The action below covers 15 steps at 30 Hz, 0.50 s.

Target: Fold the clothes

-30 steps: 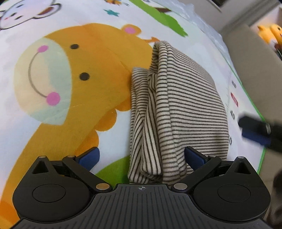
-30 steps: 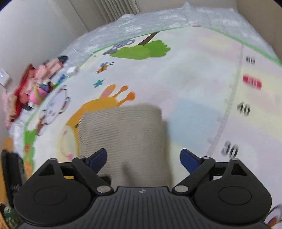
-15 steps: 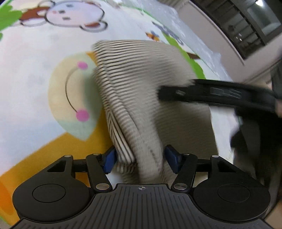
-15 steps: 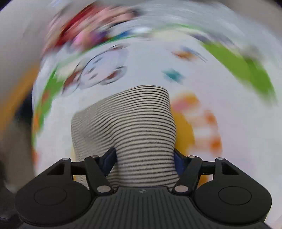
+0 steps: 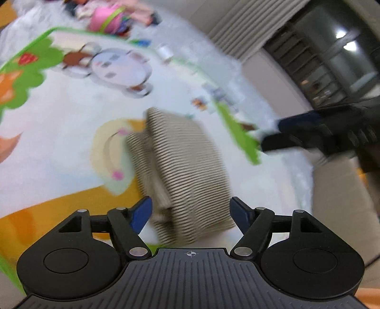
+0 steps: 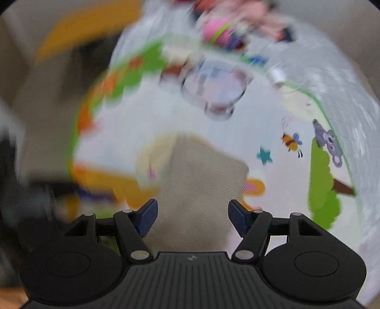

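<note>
A: Striped garment [image 5: 187,171] first. Where is it, and what are the claws doing?

B: Start at the left claw [image 5: 191,215], low in the left wrist view. Its jaws have just been opening and stand apart. The folded garment lies beyond them on the play mat [image 5: 59,133], its near edge showing between the blue pads [image 5: 141,214], which do not press on it.

A: And the right claw?

B: The right claw [image 6: 192,217] has closed in somewhat over the last second, yet its jaws also stand apart. The same garment [image 6: 201,190] shows between and beyond them in the right wrist view, blurred, with no pad pressing on it that I can see.

A: What lies further out?

B: In the left wrist view the garment sits mid-frame, over part of a yellow cartoon face printed on the mat. At the right edge the other claw [image 5: 306,133] juts in, dark and smeared. A pink heap of toys or clothes [image 5: 109,21] sits at the top, past the mat's green border.

A: In the right wrist view?

B: A printed bee [image 6: 291,141] and a green tree [image 6: 323,187] show at the right of the mat.
</note>
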Tool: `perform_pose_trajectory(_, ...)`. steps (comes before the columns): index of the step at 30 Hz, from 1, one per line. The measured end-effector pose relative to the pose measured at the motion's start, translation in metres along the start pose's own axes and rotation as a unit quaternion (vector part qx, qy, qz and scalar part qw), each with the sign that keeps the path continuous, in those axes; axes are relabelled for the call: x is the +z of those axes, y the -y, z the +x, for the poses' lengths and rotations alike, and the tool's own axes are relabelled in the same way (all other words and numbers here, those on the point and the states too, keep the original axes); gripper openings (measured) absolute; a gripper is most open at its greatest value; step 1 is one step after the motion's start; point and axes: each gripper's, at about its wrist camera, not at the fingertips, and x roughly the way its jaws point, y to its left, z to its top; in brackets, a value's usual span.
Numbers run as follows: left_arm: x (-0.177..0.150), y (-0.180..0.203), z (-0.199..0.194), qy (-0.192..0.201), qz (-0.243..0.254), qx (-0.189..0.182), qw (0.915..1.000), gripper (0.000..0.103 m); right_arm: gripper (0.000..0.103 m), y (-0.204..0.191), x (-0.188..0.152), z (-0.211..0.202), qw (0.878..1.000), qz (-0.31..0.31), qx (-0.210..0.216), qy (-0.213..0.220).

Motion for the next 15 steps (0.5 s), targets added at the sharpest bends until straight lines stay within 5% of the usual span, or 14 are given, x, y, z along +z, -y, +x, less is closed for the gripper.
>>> perform_pose_trajectory(3, -0.012, 0.01, 0.027, 0.044, 0.042, -0.006, 0.9981, 0.071, 0.064, 0.014, -0.035, 0.03, 0.999, 0.028, 0.001, 0.033)
perform_pose_trajectory(9, -0.044, 0.005, 0.098, 0.05, 0.01, 0.063, 0.9967, 0.069, 0.062, 0.071, -0.091, 0.115, 0.999, 0.021, 0.017, 0.02)
perform_pose_trajectory(15, -0.057, 0.024, 0.114, 0.087, 0.002, 0.123, 0.9885, 0.078, 0.089, 0.117, -0.127, 0.156, 0.993, 0.058, 0.088, 0.055)
